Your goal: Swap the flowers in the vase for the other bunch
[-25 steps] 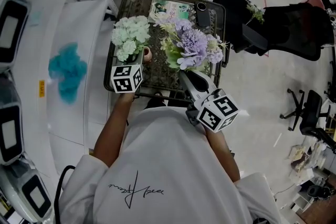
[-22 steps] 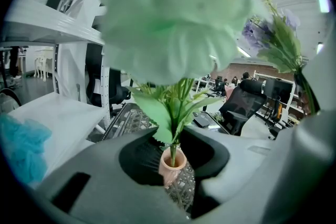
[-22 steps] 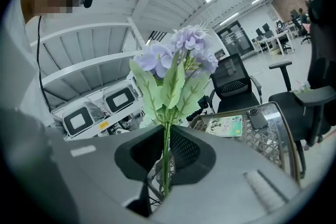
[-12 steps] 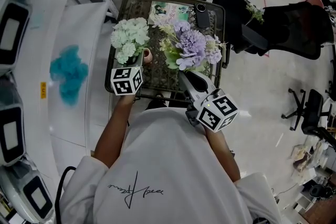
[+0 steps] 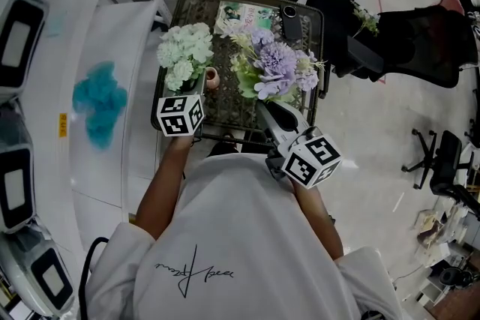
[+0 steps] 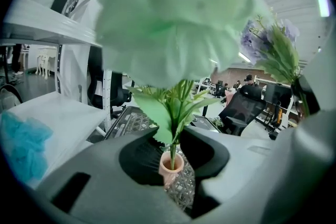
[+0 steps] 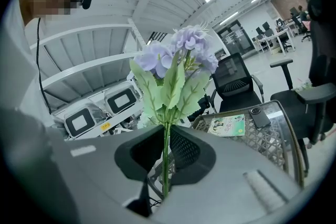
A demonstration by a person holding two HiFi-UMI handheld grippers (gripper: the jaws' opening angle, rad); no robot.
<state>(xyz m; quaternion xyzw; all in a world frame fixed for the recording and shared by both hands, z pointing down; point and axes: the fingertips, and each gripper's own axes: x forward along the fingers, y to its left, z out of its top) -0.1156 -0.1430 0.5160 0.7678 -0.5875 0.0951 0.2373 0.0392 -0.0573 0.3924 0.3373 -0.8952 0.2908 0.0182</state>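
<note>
A pale green bunch (image 5: pixel 184 52) stands with its stem (image 6: pixel 175 136) in a small pink vase (image 5: pixel 212 76) (image 6: pixel 170 165) on the mesh table (image 5: pixel 225 112). My left gripper (image 6: pixel 172 153) has its jaws closed on that stem just above the vase's mouth. In the head view only its marker cube (image 5: pixel 178 115) shows, and the blooms hide the fingertips. My right gripper (image 5: pixel 264 107) (image 7: pixel 166 165) is shut on the thin stem of a purple bunch (image 5: pixel 277 67) (image 7: pixel 181 55). It holds that bunch upright above the table's right half.
A green booklet (image 5: pixel 244 13) and a black device (image 5: pixel 289 20) lie at the table's far edge. Black office chairs (image 5: pixel 352 34) stand behind and to the right. A white bench with a teal cloth (image 5: pixel 97 97) runs along the left.
The pale green blooms have leaned slightly to the left together with my left gripper, while the vase stayed put. The right gripper and purple bunch have not moved.
</note>
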